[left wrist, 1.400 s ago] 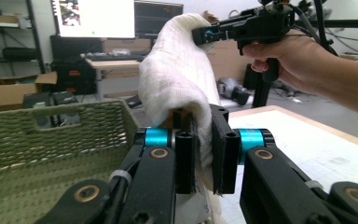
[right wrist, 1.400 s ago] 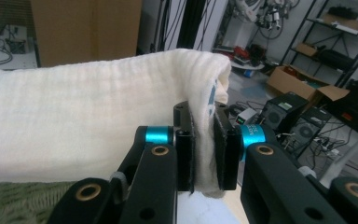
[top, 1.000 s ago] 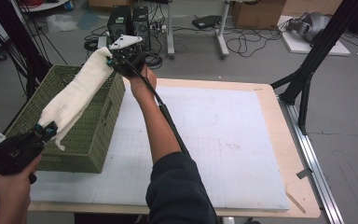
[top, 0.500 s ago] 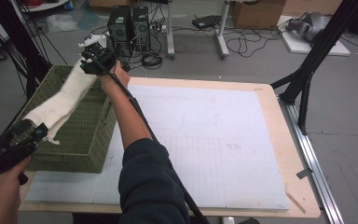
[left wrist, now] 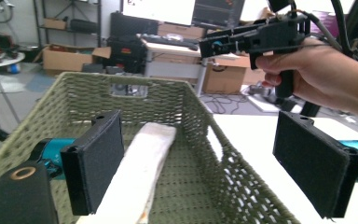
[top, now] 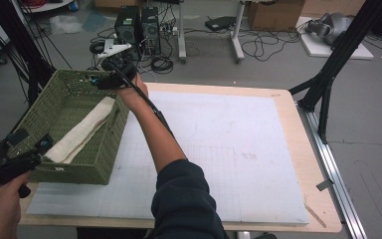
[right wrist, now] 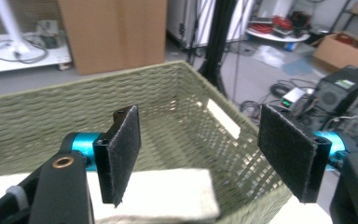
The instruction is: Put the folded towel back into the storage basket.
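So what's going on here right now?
A person holds a gripper in each hand over the green woven basket. The folded cream towel lies along its floor. Both the left gripper and the right gripper have just been opening, jaws wide with nothing clamped between them.

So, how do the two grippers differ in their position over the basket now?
The left gripper sits at the near end of the green basket, by the towel end. The right gripper hangs over the far end, higher above the towel. The right arm reaches across the table; the left hand stays near the table edge. Both have just opened, nothing between the jaws.
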The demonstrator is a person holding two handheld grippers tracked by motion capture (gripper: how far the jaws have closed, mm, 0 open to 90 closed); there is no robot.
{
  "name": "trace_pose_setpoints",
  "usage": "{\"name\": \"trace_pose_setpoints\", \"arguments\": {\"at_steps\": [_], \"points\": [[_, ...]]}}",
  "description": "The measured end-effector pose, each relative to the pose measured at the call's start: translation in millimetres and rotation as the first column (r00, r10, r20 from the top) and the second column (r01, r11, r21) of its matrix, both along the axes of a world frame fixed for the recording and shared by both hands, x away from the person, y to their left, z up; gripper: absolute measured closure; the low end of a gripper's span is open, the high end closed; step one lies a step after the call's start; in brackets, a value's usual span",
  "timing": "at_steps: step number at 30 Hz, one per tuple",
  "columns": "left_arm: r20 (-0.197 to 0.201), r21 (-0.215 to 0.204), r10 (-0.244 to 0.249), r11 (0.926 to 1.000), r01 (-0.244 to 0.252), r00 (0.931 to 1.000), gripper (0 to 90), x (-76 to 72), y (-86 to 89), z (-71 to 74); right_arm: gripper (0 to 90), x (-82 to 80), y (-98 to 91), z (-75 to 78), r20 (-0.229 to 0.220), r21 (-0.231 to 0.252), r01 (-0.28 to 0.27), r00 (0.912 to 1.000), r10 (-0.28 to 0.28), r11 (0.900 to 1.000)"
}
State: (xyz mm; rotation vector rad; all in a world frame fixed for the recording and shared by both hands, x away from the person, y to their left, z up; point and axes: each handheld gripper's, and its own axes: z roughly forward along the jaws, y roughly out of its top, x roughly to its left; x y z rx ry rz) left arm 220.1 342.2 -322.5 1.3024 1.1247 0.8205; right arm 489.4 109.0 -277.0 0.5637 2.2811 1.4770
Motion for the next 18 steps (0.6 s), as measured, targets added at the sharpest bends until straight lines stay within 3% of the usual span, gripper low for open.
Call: {"name": "trace_pose_setpoints", "arguments": {"at_steps": [5,9,15,18], "points": [[0.025,0.035,-0.043,0.9985,0.042,0.9988,17.1,3.3,-5.8,0.3,24.0,-9.4,-19.8,-4.3,-0.019,-0.019,-0.01,0.9998,0.01,0.9998],[-0.013,0.02,-0.082,0.9964,0.083,0.9965,17.1,7.2,-12.6,0.7,22.5,-14.7,-36.0,-5.8,-0.029,-0.034,-0.003,0.9996,0.002,0.9994],[-0.017,0.016,-0.135,0.9906,0.136,0.9906,17.0,11.1,-24.0,1.6,20.7,-24.9,-59.6,-9.1,-0.026,-0.023,-0.011,0.9996,0.01,0.9997],[-0.014,0.009,-0.179,0.9838,0.179,0.9838,17.0,13.5,-29.7,2.1,20.2,-30.6,-71.3,-10.4,-0.027,-0.028,-0.015,0.9995,0.014,0.9995]]}}
